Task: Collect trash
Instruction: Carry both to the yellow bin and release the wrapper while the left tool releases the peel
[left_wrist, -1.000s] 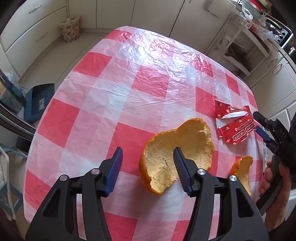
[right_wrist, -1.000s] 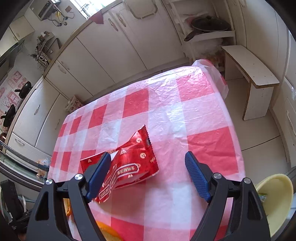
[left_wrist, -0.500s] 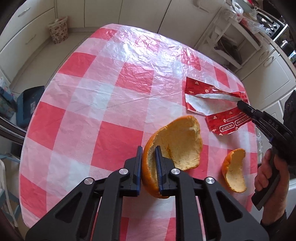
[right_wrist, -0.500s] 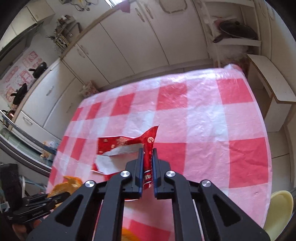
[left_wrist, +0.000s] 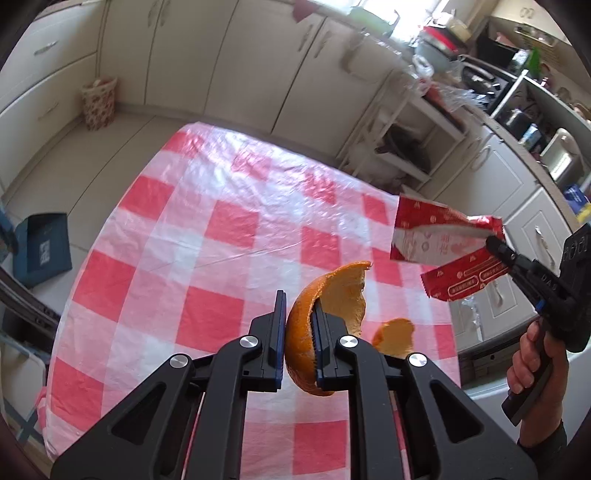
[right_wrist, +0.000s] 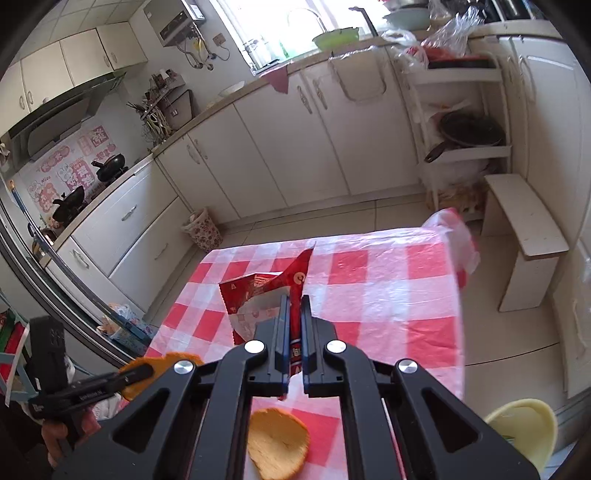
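Note:
My left gripper (left_wrist: 298, 308) is shut on a large orange peel (left_wrist: 332, 295) and holds it above the red-and-white checked table (left_wrist: 207, 258). My right gripper (right_wrist: 294, 302) is shut on a torn red snack wrapper (right_wrist: 266, 295), also lifted off the table. The right gripper (left_wrist: 496, 245) and the wrapper (left_wrist: 439, 240) also show at the right of the left wrist view. The left gripper (right_wrist: 142, 371) with the large peel (right_wrist: 170, 360) shows at the lower left of the right wrist view. A smaller orange peel (right_wrist: 277, 439) lies on the table near its front edge, also seen in the left wrist view (left_wrist: 393, 336).
A yellow bin (right_wrist: 524, 428) stands on the floor right of the table. A patterned basket (right_wrist: 203, 229) stands by the white cabinets beyond the table. A wooden bench (right_wrist: 524, 221) and a shelf rack (right_wrist: 465, 110) with a pan stand at the right. A blue box (left_wrist: 42, 247) lies on the floor at left.
Both grippers closed, the left on the large peel and the right on the wrapper, then lifted them off the table. The small peel stayed on the table.

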